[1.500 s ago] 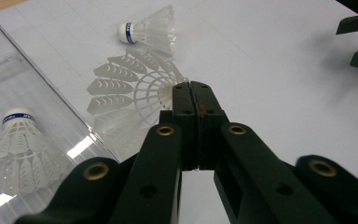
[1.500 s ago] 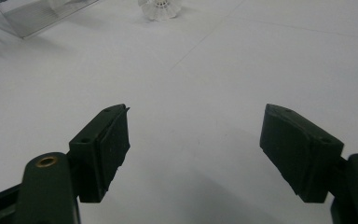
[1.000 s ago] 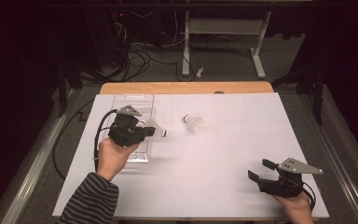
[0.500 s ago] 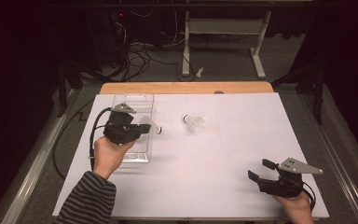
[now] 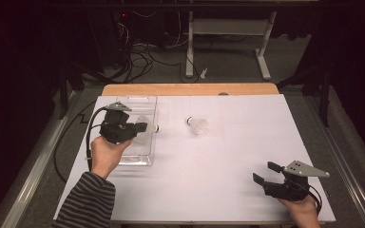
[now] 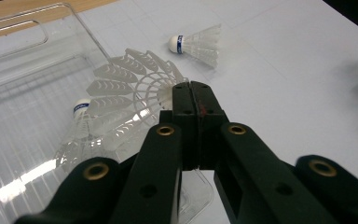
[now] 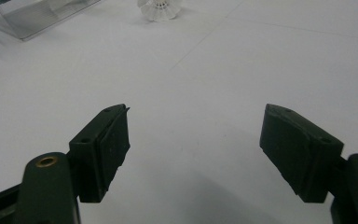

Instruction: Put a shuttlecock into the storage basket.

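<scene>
Shuttlecock feathers are pinched in my left hand-held gripper (image 6: 193,100), jaws clamped together on the skirt of the held shuttlecock (image 6: 126,88) over the clear tray (image 6: 23,60). One shuttlecock (image 6: 81,116) is already lying inside; another (image 5: 197,125) is waiting on the surface (image 5: 228,156). My right hand-held gripper (image 7: 193,149) is idling, jaws apart.

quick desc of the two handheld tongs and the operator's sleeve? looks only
Both tongs, left and right, are black, with two flat-padded jaws on linkage arms with brass-coloured pivots. Each carries a grey three-cornered plate on top and trails a black cable. The left forearm wears a dark sleeve with thin light stripes.
</scene>
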Action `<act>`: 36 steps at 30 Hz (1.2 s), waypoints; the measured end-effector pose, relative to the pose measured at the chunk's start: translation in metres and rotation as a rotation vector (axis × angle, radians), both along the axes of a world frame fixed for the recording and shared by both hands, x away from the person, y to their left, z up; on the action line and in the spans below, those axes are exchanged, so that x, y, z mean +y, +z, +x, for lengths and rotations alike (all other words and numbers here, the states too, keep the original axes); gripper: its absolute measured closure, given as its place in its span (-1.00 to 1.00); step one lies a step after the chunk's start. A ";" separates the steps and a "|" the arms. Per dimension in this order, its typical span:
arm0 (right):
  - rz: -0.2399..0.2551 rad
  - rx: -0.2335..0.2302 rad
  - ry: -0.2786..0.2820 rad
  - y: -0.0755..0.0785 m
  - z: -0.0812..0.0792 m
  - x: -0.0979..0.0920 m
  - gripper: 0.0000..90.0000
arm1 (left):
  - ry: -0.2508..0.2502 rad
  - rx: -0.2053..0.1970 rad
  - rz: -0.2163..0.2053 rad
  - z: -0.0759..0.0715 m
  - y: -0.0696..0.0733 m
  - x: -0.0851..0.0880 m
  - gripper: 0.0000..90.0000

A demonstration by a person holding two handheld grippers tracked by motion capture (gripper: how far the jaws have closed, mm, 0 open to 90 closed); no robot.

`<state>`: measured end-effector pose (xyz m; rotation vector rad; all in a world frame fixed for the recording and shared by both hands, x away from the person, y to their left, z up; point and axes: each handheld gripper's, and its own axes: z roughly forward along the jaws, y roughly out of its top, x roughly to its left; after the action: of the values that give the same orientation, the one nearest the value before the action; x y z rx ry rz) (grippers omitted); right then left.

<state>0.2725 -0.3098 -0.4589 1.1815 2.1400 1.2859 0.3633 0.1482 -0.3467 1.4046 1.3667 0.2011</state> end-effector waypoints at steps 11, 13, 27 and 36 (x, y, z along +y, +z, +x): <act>0.004 -0.003 -0.004 0.000 0.000 0.000 -0.45 | 0.043 -0.006 -0.004 0.007 -0.001 0.008 0.99; 0.006 -0.003 -0.006 0.000 0.000 -0.001 -0.45 | 0.054 -0.005 -0.010 0.009 -0.002 0.008 0.99; 0.006 -0.003 -0.005 0.000 0.000 -0.001 -0.45 | 0.106 0.008 -0.018 0.021 -0.006 0.019 0.99; 0.004 -0.003 -0.003 0.000 0.000 0.000 -0.45 | 0.141 0.012 -0.018 0.029 -0.010 0.024 0.99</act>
<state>0.2725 -0.3103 -0.4588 1.1826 2.1344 1.2900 0.3920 0.1720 -0.3567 1.2969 1.4756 0.2729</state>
